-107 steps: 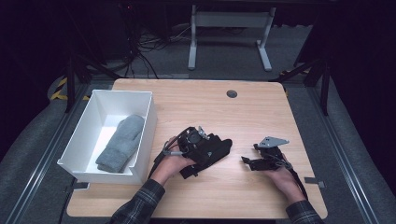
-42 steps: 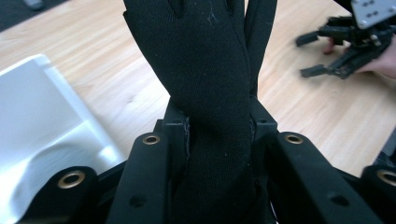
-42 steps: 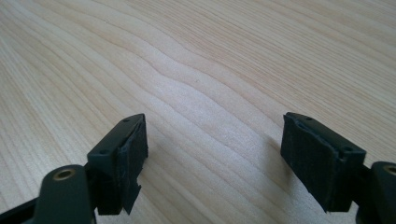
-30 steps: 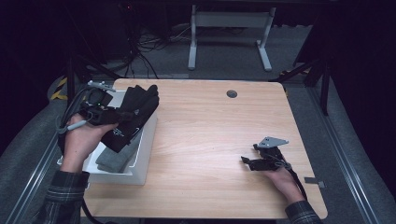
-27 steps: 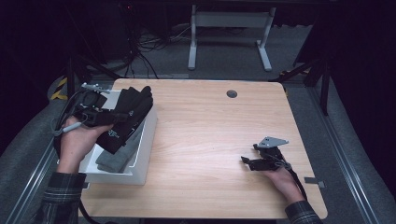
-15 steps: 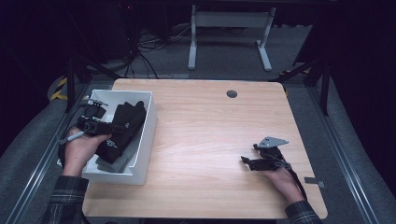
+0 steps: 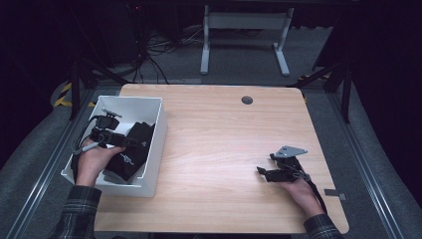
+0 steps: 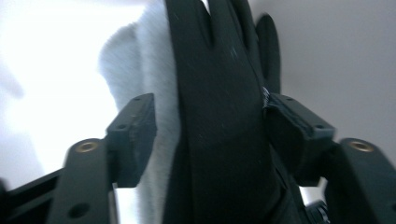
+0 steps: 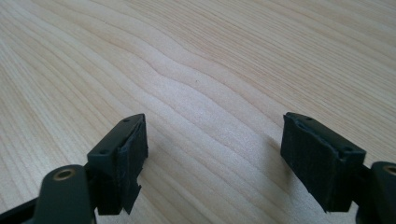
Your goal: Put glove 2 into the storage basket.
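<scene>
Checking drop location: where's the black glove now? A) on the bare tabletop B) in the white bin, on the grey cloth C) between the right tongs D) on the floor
B: the black glove lies inside the white bin, against the grey cloth.

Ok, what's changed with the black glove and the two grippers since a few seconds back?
The left gripper carried the black glove from the middle of the table over to the white bin and lowered it inside, onto the grey cloth. Its jaws have just been opening, with the glove between them but no longer clamped. The right gripper stayed open, resting on the table.
</scene>
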